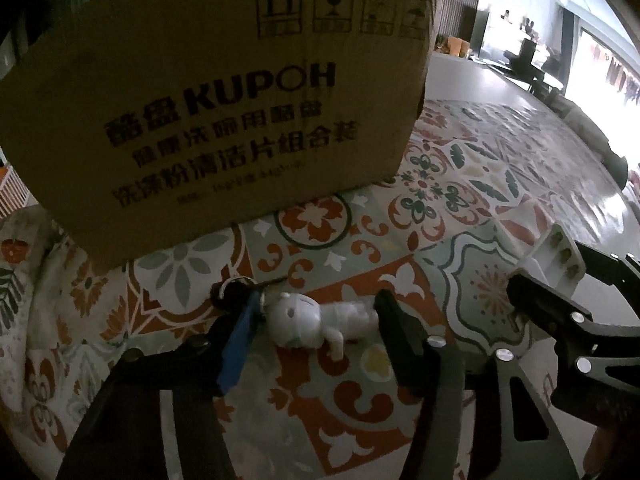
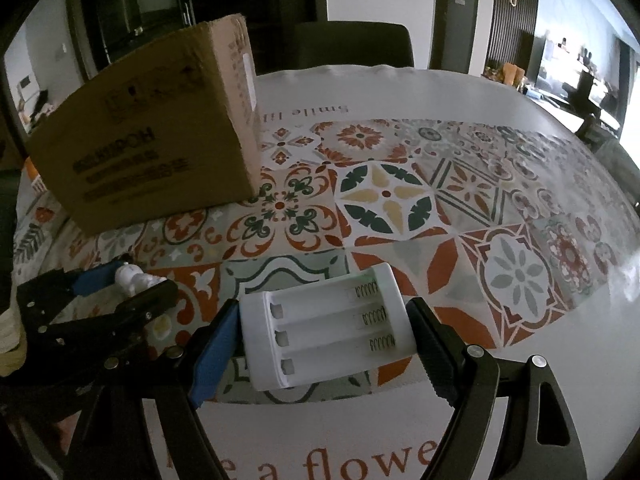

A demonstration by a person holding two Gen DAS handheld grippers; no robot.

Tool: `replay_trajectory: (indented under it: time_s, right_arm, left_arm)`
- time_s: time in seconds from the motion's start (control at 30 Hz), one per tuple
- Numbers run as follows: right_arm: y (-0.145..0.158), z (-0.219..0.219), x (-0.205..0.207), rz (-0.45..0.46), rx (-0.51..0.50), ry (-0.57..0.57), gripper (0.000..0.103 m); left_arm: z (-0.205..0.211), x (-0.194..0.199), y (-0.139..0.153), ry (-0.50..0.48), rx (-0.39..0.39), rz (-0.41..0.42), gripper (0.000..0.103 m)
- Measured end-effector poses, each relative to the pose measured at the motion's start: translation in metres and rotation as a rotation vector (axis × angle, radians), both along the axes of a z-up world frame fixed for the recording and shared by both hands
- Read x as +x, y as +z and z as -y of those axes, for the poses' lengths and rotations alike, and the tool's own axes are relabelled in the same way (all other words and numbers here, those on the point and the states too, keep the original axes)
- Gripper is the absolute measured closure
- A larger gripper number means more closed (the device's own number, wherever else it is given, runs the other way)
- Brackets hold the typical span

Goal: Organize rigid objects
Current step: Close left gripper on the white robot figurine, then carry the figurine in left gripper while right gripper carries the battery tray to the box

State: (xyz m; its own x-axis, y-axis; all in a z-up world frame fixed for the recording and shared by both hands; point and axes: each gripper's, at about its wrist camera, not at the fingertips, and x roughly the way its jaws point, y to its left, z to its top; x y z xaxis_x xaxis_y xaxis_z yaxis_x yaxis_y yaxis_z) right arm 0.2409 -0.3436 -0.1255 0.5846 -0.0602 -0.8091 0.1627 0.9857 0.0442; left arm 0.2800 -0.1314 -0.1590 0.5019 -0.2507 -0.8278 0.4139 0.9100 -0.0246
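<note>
White plastic fills the right gripper (image 2: 324,328): a charger (image 2: 324,320) with three empty battery slots, springs showing, is clamped between the blue pad and the black finger, raised above the cloth (image 2: 400,200). In the left wrist view only one end of the charger (image 1: 558,258) shows, at the right edge.

Just to the left, the left gripper (image 1: 316,324) reaches down to a small white figurine (image 1: 316,320) lying on its side on the cloth. The blue pad sits against the figurine's head and the black finger meets its feet; whether the pads actually press on it cannot be told. A dark keyring (image 1: 236,290) with a metal loop lies against the head, beyond the blue pad.

Farther back stands a cardboard box (image 2: 144,140) printed with KUPOH and handling symbols, resting on the tile-patterned cloth near its left edge. Past the cloth's far side, a dark chair (image 2: 352,44) back rises against a white wall.
</note>
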Motion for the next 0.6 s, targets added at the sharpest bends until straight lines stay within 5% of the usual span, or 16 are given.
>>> replay_trajectory:
  time_s: [0.6]
  right_arm:
    - [0.015, -0.015, -0.009, 0.040, 0.017, 0.032, 0.020]
  left_arm:
    - [-0.034, -0.022, 0.022, 0.076, -0.078, 0.050, 0.049]
